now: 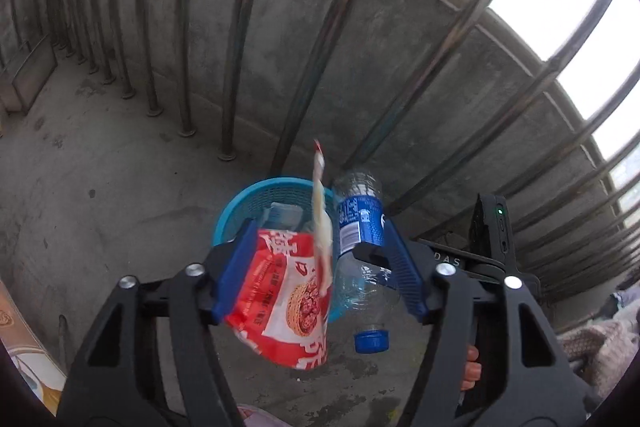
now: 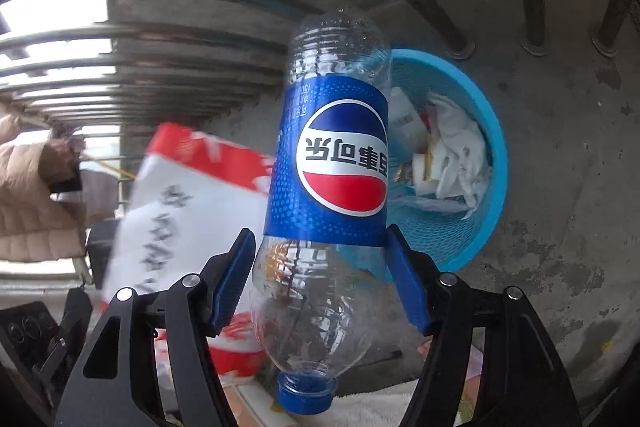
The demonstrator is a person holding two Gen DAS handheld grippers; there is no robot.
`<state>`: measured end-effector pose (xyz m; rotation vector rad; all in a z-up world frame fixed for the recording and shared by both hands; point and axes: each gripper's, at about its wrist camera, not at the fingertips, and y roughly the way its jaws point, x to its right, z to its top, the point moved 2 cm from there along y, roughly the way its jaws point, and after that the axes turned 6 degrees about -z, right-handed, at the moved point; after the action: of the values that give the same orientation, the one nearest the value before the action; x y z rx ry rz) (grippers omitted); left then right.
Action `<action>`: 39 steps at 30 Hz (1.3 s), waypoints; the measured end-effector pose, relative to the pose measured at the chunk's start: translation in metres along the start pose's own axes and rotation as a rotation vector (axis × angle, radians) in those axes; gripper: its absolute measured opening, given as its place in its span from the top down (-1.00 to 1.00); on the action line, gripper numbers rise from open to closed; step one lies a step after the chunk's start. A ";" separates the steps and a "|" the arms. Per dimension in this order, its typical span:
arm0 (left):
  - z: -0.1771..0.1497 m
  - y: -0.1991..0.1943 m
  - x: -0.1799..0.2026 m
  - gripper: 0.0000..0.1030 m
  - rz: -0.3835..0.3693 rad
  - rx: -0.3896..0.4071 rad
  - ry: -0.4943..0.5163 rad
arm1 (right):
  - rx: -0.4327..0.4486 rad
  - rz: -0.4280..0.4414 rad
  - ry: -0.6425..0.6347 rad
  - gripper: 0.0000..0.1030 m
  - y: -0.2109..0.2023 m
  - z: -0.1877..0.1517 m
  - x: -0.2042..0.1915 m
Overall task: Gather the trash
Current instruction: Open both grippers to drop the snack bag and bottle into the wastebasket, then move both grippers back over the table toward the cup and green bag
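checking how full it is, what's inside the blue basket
Crumpled white paper and wrappers lie in the blue basket. The bottle covers its left part, and the bottom is hidden.

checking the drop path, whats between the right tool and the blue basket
Only the held Pepsi bottle, its base toward the blue basket; right wrist view shows it between the right tool fingers.

Your red and white snack packet [image 2: 180, 211] is smearing into blur in the right wrist view, so its lettering is not reading. The plastic bottle [image 1: 360, 223] and that packet are covering much of the blue basket [image 1: 244, 203] in the left wrist view, hiding most of what is lying inside. The bottle is also blocking the basket's left rim in the right wrist view. A padded coat [image 2: 28, 199] is running off the left edge there. Only fingertips [image 1: 472, 367] of your hand are showing behind the left tongs [image 1: 320, 259].
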<state>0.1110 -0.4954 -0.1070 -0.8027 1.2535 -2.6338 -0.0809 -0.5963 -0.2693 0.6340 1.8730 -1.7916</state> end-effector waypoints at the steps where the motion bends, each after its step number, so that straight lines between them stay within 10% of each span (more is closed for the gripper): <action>1: -0.001 0.008 -0.007 -0.22 0.019 -0.017 -0.038 | -0.011 -0.019 0.028 -0.26 0.008 0.003 0.009; 5: -0.013 0.004 -0.035 -0.24 -0.020 -0.074 -0.192 | -0.041 0.001 0.049 -0.26 0.018 -0.007 0.025; 19: -0.046 -0.129 -0.052 -0.30 0.023 0.124 -0.186 | -0.053 0.009 -0.132 -0.26 -0.015 -0.055 -0.020; 39: -0.237 -0.441 -0.192 -0.46 0.558 0.555 -0.487 | -0.146 0.111 -0.795 -0.41 -0.053 -0.213 -0.242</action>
<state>0.2063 0.0162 0.0218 -0.7755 0.4819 -2.0011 0.0722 -0.3875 -0.0690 -0.0476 1.3598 -1.4976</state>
